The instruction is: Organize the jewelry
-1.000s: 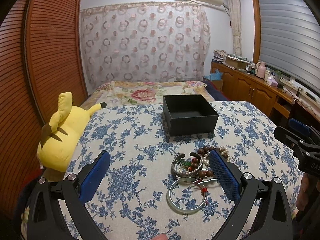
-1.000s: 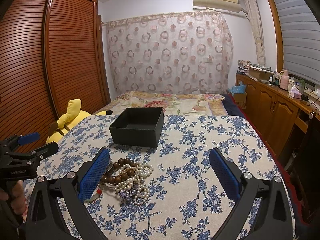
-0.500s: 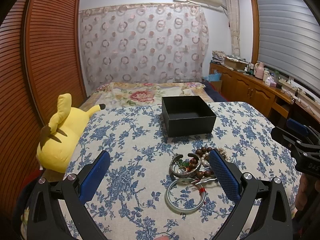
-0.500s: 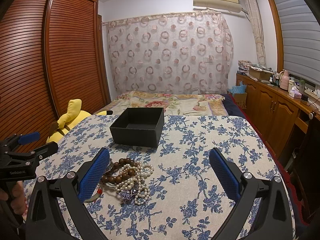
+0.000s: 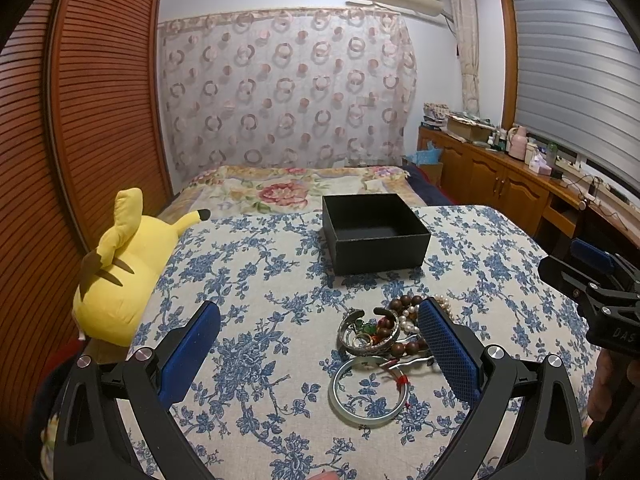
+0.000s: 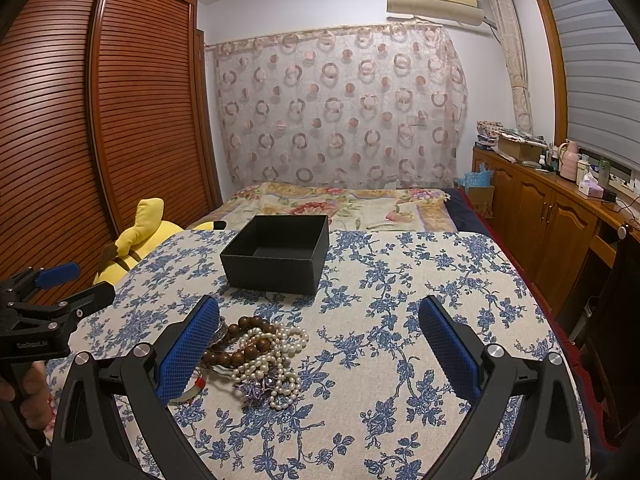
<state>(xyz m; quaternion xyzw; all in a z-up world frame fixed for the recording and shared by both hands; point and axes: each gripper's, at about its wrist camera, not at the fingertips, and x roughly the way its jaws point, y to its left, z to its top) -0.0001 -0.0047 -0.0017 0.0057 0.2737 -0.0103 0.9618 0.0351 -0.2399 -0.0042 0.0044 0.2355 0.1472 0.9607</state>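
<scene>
A heap of jewelry (image 5: 380,332) lies on the blue-flowered cloth: a silver bangle (image 5: 368,392), an engraved cuff, brown wooden beads and pearls (image 6: 272,352). Behind it stands an open, empty black box (image 5: 376,232), which the right wrist view also shows (image 6: 276,254). My left gripper (image 5: 320,340) hovers open just short of the heap, and its right pad covers part of the beads. My right gripper (image 6: 320,340) is open too, with the heap by its left pad. Each gripper appears at the edge of the other's view.
A yellow plush toy (image 5: 120,264) lies at the table's left edge. Beyond the table are a bed (image 6: 340,204), a slatted wardrobe on the left and wooden cabinets (image 6: 552,216) on the right. A hand shows at the left (image 6: 24,384).
Both grippers have barely moved. The left view has dipped slightly, so the box and heap sit a little higher in frame.
</scene>
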